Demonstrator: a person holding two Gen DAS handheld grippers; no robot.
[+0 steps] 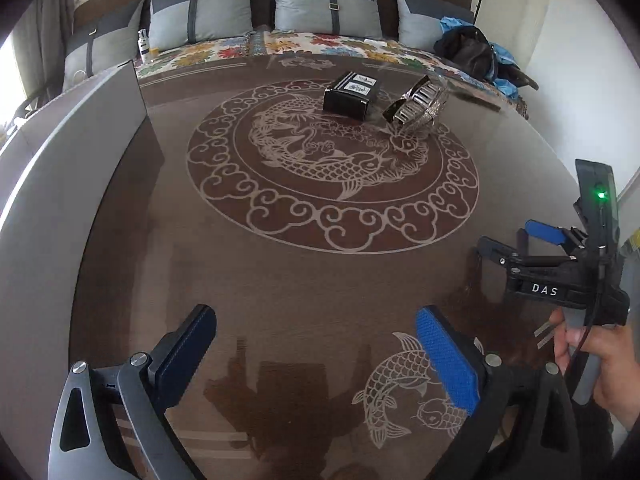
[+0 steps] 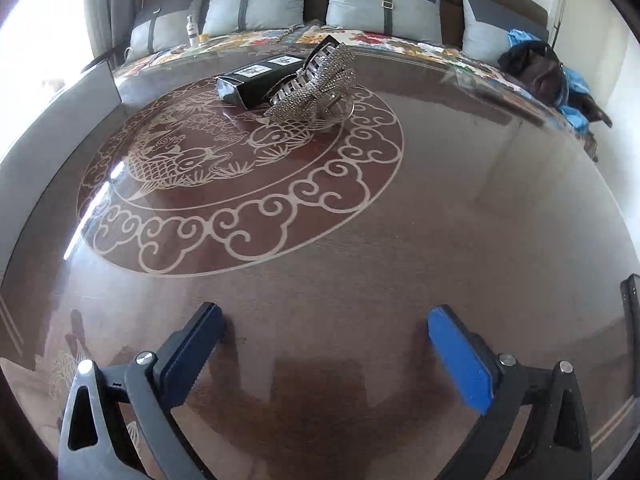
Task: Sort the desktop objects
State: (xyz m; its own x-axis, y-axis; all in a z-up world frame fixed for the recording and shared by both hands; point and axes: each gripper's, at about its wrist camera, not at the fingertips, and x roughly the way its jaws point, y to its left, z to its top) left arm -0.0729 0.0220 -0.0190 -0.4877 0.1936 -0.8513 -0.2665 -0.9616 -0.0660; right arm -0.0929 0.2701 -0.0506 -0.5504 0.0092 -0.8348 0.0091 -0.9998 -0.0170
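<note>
Reading "DAS" in white letters on the black body of the right gripper (image 1: 516, 248) is easy in the left wrist view, where a hand (image 1: 592, 356) grips its handle and a small green light glows on its upright part. No other writing can be made out: the black box (image 1: 350, 94) carries two white labels on its top, but their print is too small to read.

Both sets of fingers are spread wide with nothing between them. The left gripper (image 1: 316, 354) has its blue pads (image 1: 448, 360) apart over bare table (image 1: 280, 280), and the right gripper (image 2: 324, 354) likewise shows only tabletop in its gap.

The box lies far ahead of the left fingers, slightly to the right of their midline. Just right of it sits a sparkly hair clip (image 1: 420, 104), its silver teeth gaping. From the right gripper the same box (image 2: 256, 80) lies far ahead and left of the fingers, with the clip (image 2: 316, 80) leaning against or just beside its right end; I cannot tell whether they touch.

The box is long, glossy and dark. The clip is covered in small glittering stones.

Both rest on the round fish pattern (image 2: 240, 168) in the table. Beyond the table stand grey cushions (image 1: 324, 4) on a flowered cover, a small bottle (image 1: 143, 45), and a dark bag (image 1: 468, 50) far right.
</note>
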